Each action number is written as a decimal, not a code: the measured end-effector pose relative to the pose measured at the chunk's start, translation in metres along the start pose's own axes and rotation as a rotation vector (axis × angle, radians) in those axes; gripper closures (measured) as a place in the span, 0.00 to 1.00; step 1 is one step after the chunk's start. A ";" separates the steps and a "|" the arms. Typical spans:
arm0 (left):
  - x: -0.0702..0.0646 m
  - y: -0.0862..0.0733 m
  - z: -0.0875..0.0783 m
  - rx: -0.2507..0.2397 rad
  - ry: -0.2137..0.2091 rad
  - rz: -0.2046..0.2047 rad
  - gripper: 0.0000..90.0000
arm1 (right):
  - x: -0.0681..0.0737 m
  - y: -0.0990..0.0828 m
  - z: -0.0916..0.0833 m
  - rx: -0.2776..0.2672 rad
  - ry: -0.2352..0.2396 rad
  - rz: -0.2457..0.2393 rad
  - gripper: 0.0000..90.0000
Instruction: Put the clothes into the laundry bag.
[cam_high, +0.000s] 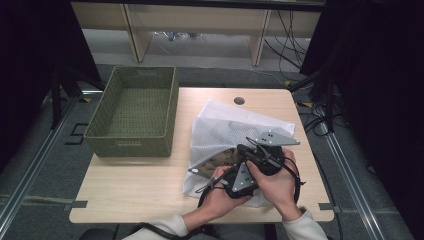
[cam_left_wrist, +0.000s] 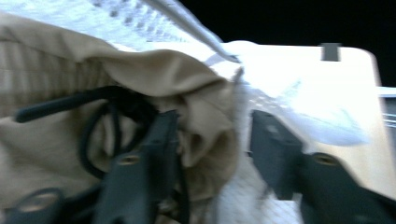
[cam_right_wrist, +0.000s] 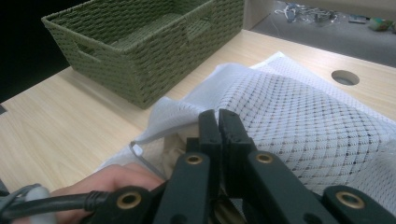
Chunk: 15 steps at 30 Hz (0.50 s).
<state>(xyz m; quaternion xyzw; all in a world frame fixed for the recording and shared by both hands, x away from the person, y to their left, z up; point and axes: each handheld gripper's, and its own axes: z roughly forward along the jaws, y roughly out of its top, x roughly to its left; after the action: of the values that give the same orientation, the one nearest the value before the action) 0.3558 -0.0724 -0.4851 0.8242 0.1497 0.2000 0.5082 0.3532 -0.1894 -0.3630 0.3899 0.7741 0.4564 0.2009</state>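
Two grippers work at a white mesh bag (cam_high: 235, 131) lying just right of the green basket (cam_high: 135, 111).
Left gripper (cam_left_wrist: 212, 140): jaws spread astride tan cloth (cam_left_wrist: 154, 74). Right gripper (cam_right_wrist: 218, 122): jaws pressed together on the mesh. No legible writing.

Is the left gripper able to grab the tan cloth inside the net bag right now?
Probably yes. The left gripper sits at the white mesh bag opening, jaws apart, with a fold of tan cloth already between them. The right gripper pinches the mesh, seemingly holding the opening up. Nothing blocks it.
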 end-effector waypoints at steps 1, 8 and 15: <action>0.002 0.000 0.002 0.006 0.009 0.005 0.67 | 0.000 0.000 0.000 0.000 0.006 0.009 1.00; 0.015 -0.003 0.008 0.045 0.091 -0.008 0.99 | 0.002 0.001 -0.002 0.002 0.005 0.022 1.00; 0.036 -0.017 0.010 0.094 0.202 0.008 0.99 | -0.001 0.000 -0.003 -0.004 -0.001 0.028 1.00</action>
<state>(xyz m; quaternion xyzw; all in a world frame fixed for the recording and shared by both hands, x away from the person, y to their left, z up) 0.3915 -0.0568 -0.4981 0.8234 0.2063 0.2767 0.4505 0.3519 -0.1916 -0.3616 0.4005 0.7676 0.4605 0.1956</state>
